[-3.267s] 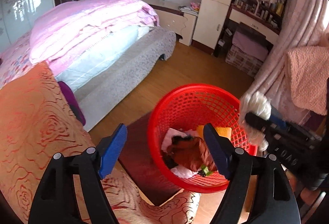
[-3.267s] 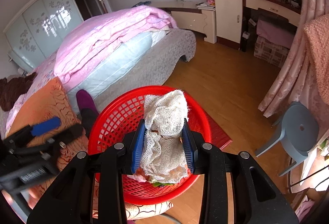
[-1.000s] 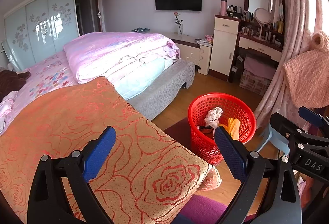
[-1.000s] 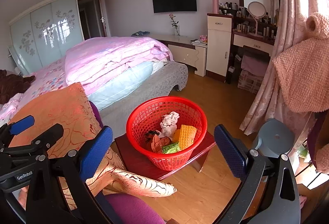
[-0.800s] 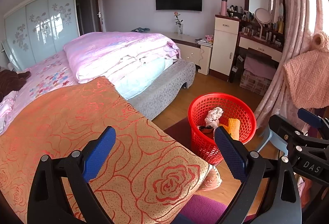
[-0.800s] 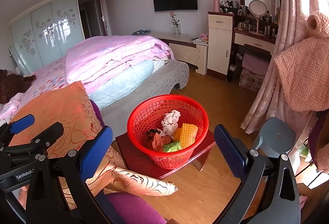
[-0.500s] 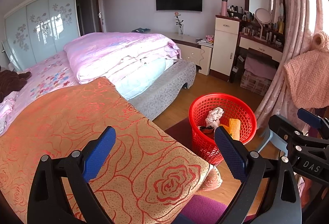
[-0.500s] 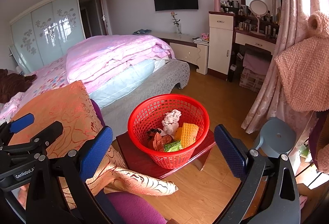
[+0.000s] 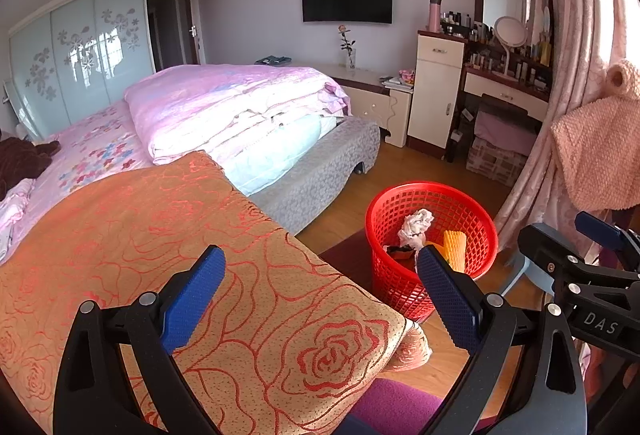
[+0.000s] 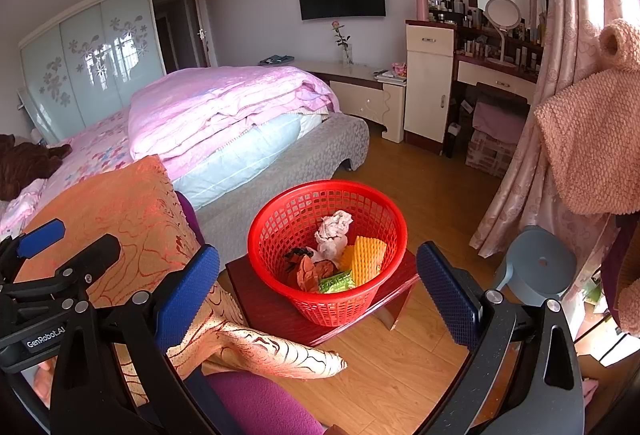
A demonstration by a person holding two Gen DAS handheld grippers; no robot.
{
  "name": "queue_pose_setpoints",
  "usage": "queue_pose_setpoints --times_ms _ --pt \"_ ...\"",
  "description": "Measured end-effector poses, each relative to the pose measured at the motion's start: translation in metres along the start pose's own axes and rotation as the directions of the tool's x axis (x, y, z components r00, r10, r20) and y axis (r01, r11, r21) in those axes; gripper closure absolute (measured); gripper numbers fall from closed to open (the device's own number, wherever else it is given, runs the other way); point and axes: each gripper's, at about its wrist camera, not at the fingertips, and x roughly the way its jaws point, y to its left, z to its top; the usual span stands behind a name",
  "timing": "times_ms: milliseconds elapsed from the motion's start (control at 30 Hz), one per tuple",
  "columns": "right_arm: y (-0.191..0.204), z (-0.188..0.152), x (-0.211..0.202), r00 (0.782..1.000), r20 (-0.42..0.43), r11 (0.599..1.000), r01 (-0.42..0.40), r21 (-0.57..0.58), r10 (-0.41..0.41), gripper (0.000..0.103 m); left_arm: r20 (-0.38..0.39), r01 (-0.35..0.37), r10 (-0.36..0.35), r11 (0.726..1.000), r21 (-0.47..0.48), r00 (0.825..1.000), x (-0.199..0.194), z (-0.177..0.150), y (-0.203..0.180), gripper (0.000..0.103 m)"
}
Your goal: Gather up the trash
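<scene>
We hold both grippers wide apart and empty. Between the fingers of our right gripper [image 10: 318,293] the way ahead is open air down to a red basket [image 10: 280,231] on a low dark-red desk [image 10: 276,309]; its open mouth faces up, with trash [image 10: 332,255] filling only the bottom. Past our right finger, bare wood floor [image 10: 440,195] lies free as far as a grey stool [image 10: 536,267] and a pink curtain [image 10: 516,191]. Under and between the fingers of our left gripper [image 9: 318,299], an orange rose-patterned cloth [image 9: 160,235] blocks the low path. Beyond it the bed [image 9: 240,115] closes off the left side.
</scene>
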Motion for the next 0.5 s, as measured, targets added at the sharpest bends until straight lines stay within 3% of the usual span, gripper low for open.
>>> queue_pose_setpoints --times_ms 500 --pt "0.001 -0.0056 0.0032 1.0 -0.01 1.0 -0.007 0.004 0.007 0.007 -0.002 0.007 -0.007 1.0 0.002 1.0 -0.0037 0.003 -0.0016 0.008"
